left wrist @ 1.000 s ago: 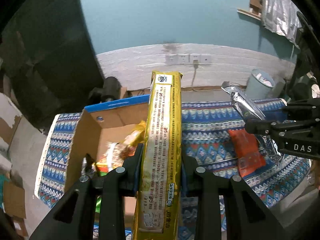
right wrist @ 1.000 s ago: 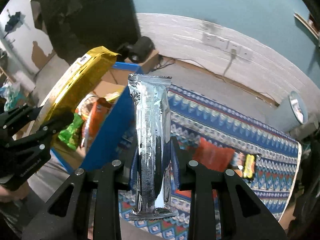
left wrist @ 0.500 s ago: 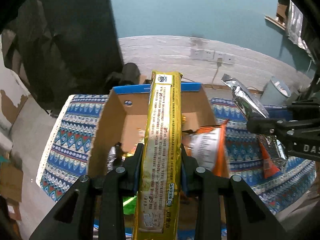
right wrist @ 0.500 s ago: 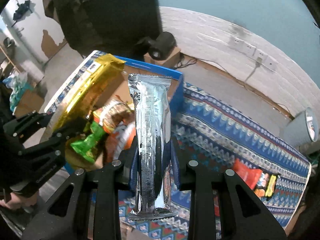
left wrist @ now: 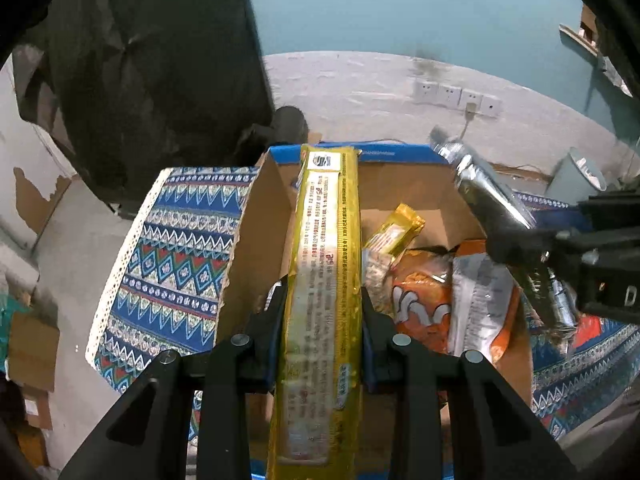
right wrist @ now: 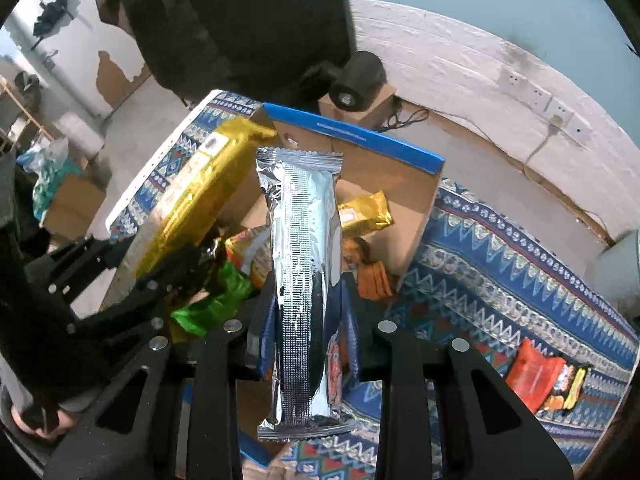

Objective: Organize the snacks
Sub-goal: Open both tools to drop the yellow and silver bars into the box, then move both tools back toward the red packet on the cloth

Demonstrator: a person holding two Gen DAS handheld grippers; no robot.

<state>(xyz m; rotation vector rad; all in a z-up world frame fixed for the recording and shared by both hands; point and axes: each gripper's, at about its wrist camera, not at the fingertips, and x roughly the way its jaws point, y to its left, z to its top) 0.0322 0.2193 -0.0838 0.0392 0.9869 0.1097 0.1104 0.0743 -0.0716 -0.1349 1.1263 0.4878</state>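
Observation:
My left gripper (left wrist: 322, 304) is shut on a long gold snack pack (left wrist: 324, 264) and holds it above the open cardboard box (left wrist: 256, 240) with a blue rim. My right gripper (right wrist: 308, 300) is shut on a long silver foil snack pack (right wrist: 304, 248), also over the box (right wrist: 416, 208). The gold pack (right wrist: 192, 200) and the left gripper show at the left of the right wrist view. The silver pack (left wrist: 492, 200) shows at the right of the left wrist view. Inside the box lie an orange bag (left wrist: 424, 304), a small gold packet (left wrist: 396, 232) and a green packet (right wrist: 212, 304).
The box stands on a blue patterned cloth (left wrist: 172, 256). A red-orange packet (right wrist: 536, 376) lies on the cloth (right wrist: 500, 280) at the right. A black round device (right wrist: 356, 80) sits on a carton behind the box. A grey bin (left wrist: 576, 176) stands by the wall.
Both grippers have moved left with their packs and now hang over the box. The box fills more of both views. The red-orange packet has slid to the right edge.

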